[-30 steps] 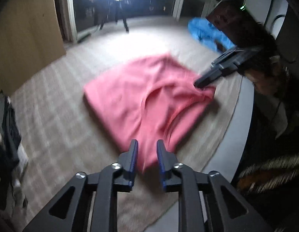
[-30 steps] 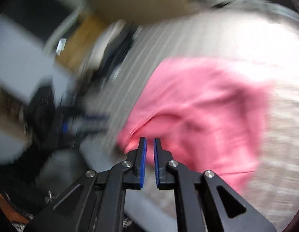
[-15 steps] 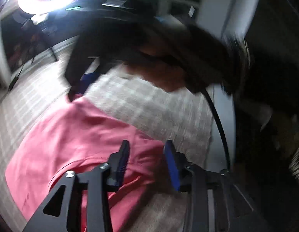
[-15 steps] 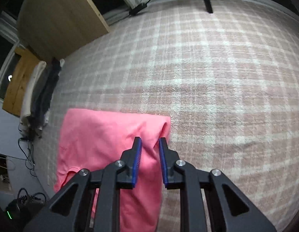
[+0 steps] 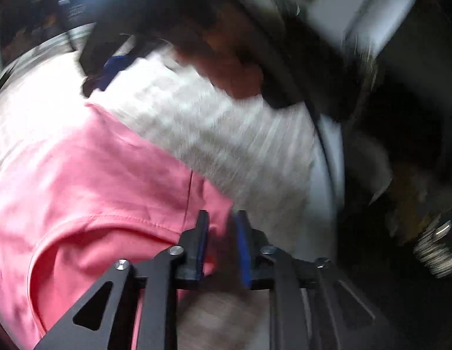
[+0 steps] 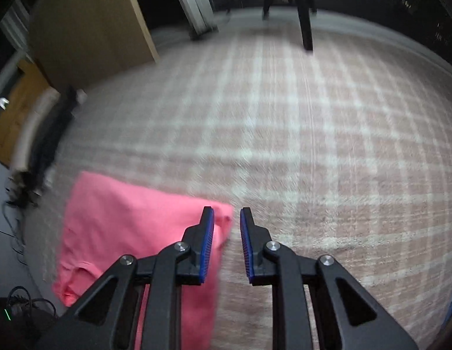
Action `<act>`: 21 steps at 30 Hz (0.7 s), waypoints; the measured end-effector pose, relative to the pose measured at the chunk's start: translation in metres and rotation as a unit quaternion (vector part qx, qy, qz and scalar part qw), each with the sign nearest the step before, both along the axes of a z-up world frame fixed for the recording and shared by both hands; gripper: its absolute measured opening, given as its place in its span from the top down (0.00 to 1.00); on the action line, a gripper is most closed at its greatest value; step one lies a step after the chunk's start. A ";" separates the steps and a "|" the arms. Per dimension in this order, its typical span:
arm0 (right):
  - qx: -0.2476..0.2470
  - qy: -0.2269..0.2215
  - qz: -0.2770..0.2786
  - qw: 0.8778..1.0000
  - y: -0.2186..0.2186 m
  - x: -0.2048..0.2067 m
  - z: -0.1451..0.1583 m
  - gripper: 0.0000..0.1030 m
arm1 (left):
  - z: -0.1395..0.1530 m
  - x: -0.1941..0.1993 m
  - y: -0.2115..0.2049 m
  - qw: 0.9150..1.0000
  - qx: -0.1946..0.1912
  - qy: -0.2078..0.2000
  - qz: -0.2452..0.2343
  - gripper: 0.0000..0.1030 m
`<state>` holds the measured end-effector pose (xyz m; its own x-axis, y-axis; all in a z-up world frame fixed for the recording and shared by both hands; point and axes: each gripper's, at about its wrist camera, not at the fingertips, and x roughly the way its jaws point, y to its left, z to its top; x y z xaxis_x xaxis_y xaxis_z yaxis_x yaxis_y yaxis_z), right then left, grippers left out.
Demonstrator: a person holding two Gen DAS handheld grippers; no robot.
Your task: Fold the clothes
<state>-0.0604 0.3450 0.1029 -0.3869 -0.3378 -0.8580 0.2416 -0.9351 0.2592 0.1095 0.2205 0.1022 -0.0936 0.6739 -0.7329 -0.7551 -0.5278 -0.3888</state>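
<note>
A pink shirt (image 5: 88, 186) lies flat on the checked carpet (image 5: 226, 134); its collar opening shows at lower left. My left gripper (image 5: 221, 218) is open, its jaws straddling the shirt's near right corner. In the right wrist view the same shirt (image 6: 126, 221) lies at lower left. My right gripper (image 6: 227, 214) is open and empty, just over the shirt's far right corner. The other gripper (image 5: 109, 67) and the hand holding it show blurred at the top of the left wrist view.
The checked carpet (image 6: 299, 134) stretches ahead of the right gripper. A wooden board (image 6: 88, 29) leans at the far left, a dark stand leg (image 6: 304, 11) is at the back, and cables and dark gear (image 6: 18, 306) lie off the carpet's left edge.
Both grippers have let go of the shirt and opened. The right gripper's jaws have spread wider and drawn back from the corner. The left gripper has swung down to the shirt's near corner.
</note>
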 end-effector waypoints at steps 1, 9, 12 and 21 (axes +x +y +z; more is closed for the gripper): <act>-0.014 0.016 0.007 1.000 -0.002 0.006 0.006 0.82 | 0.014 0.004 -0.016 1.000 0.016 0.011 0.023 0.71; -0.028 0.023 0.052 0.998 -0.042 0.026 -0.010 0.82 | 0.004 -0.011 -0.142 0.966 -0.038 0.025 0.254 0.63; -0.010 0.000 0.055 0.998 -0.046 0.025 -0.030 0.81 | -0.030 -0.019 -0.150 0.962 -0.065 -0.011 0.264 0.63; -0.081 0.031 -0.005 0.996 0.015 0.068 0.002 0.36 | -0.002 -0.008 -0.195 0.935 -0.027 0.038 0.352 0.55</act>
<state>0.0074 0.3599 0.1052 -0.4408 -0.4659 -0.7672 0.2524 -0.8846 0.3922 0.1015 0.0256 0.0999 -0.5523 0.3879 -0.7379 -0.2379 -0.9217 -0.3065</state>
